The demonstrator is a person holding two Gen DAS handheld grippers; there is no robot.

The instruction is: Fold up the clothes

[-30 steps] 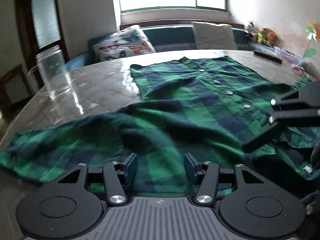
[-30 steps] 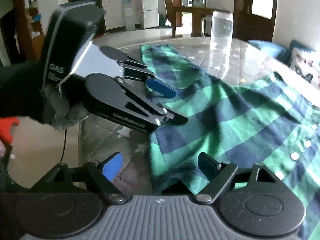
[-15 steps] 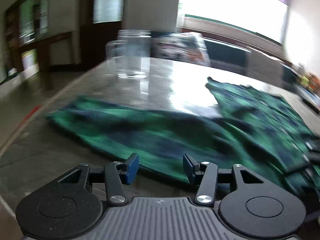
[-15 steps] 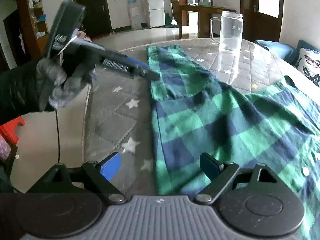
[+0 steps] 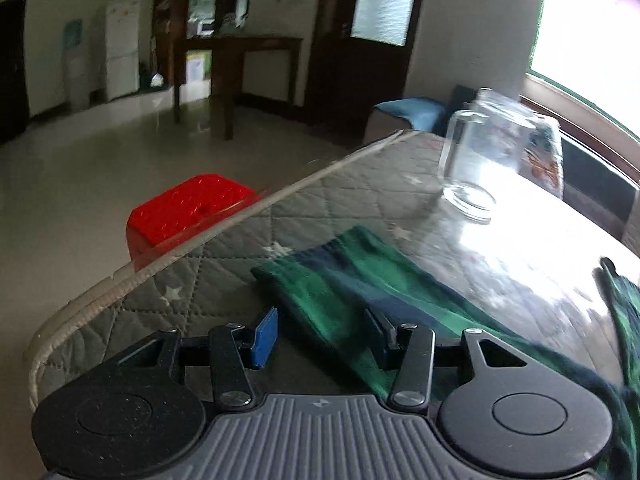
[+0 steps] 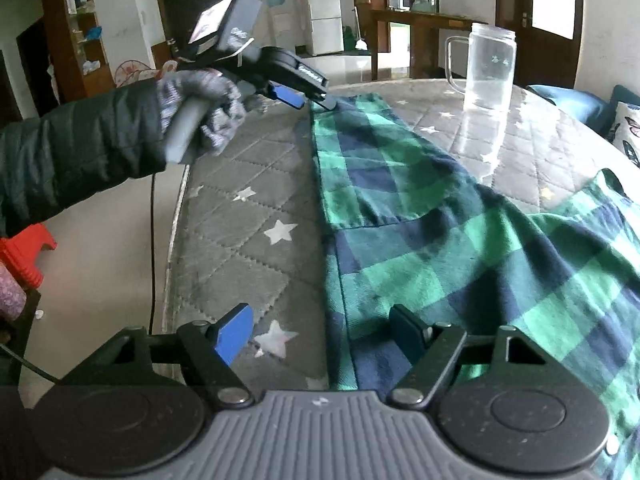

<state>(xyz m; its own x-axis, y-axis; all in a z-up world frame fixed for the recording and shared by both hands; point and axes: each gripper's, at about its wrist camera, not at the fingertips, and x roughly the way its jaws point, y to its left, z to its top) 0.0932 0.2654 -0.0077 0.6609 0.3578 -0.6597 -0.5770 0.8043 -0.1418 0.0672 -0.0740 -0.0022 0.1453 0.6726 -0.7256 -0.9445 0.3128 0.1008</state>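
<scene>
A green and navy plaid shirt lies spread on the quilted table, one sleeve stretched toward the far edge. In the left wrist view the sleeve's cuff end lies between my open left gripper fingers. The left gripper also shows in the right wrist view, open, at the sleeve's cuff. My right gripper is open, low over the shirt's near edge, its right finger above the cloth.
A clear glass jug stands on the table beyond the sleeve; it also shows in the left wrist view. A red stool stands on the floor past the table edge. A cushioned bench is at the far right.
My left gripper has swung left from the shirt's body out to the sleeve's cuff. My right gripper has stayed open near the shirt's edge.
</scene>
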